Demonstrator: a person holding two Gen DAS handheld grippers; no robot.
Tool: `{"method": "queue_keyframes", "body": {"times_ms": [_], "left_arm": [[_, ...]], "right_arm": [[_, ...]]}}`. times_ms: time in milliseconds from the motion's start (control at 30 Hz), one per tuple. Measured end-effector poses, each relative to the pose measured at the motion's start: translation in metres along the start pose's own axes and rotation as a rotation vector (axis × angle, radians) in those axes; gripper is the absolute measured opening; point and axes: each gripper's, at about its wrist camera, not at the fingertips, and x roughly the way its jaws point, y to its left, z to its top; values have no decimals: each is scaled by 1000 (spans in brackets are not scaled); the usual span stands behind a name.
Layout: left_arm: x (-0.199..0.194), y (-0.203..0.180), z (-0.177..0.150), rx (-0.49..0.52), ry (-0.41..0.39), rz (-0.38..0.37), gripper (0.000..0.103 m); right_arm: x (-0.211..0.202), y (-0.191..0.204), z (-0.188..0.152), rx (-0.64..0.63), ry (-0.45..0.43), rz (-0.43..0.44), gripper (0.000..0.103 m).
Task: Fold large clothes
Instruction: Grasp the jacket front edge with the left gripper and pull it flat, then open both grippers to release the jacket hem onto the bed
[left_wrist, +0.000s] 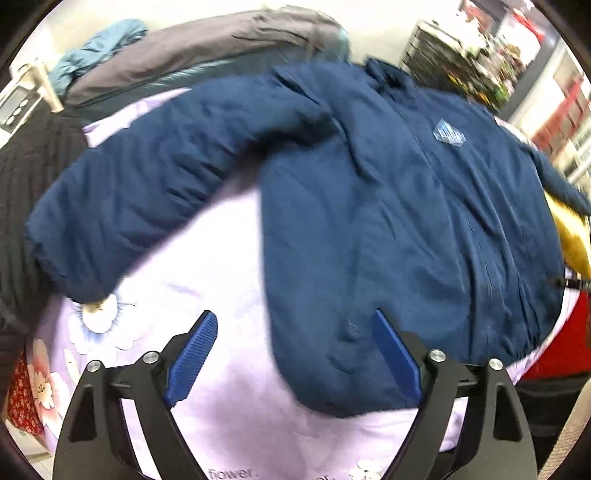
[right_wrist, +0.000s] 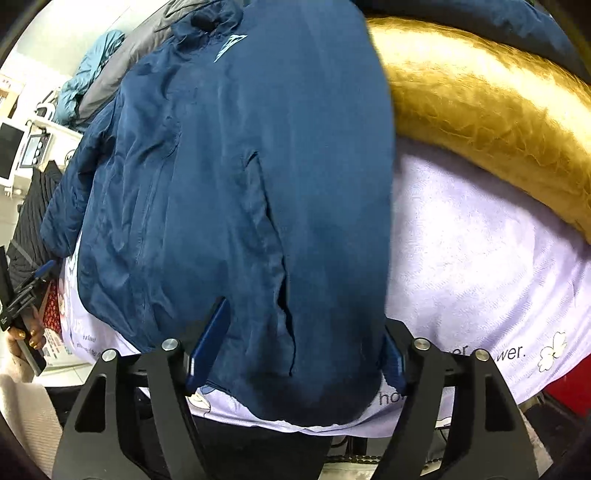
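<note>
Navy jacket (left_wrist: 388, 206) lies front-up, spread flat on the lavender sheet (left_wrist: 207, 258), ready for folding, sleeve out to frame left. My left tongs (left_wrist: 295, 354) released over its hem corner; my right tongs (right_wrist: 299, 350) released, hem edge between the jaws, unpinched.

White wall (left_wrist: 376, 40) behind; cluttered shelves (left_wrist: 461, 62) at right; lilac flowered sheet (left_wrist: 229, 280) covers surface.
</note>
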Motion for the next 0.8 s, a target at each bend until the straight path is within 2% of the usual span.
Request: {"method": "queue_keyframes", "body": {"times_ms": [33,133,233,300,333,367,433,500,533,567,600,700,800], "left_arm": [[-2,3,0,-13,-6,-7,87],[17,7,6,-20,12,-41,89],[39,0,-2,-17,75,-86,89],[59,-19,-8,-3,136,-135,89],[66,-28,-10,9,148,-127,89],[75,-39,-11,28,157,-81,88],[87,-50,-13,45,181,-41,80],[84,-57,-12,43,180,-23,64],[80,-58,-11,41,173,-26,59],[75,-57,-10,40,167,-30,47],[68,-56,-9,43,162,-29,36],[44,-54,-11,81,141,-54,17],[20,-58,-19,147,131,-62,12]], "right_arm": [[-8,-14,0,26,-11,9,76],[2,-30,5,119,-18,60,82],[28,-41,7,179,57,91,82],[42,-37,5,165,89,119,82],[48,-32,5,149,101,127,82],[54,-22,4,116,113,113,82],[59,-8,3,47,117,70,78],[58,6,0,-21,110,43,45],[54,9,-2,-44,100,40,41],[49,12,-4,-63,89,43,33],[44,14,-5,-78,81,49,28],[27,17,-8,-115,66,62,20],[7,24,-11,-177,60,49,17]]}}
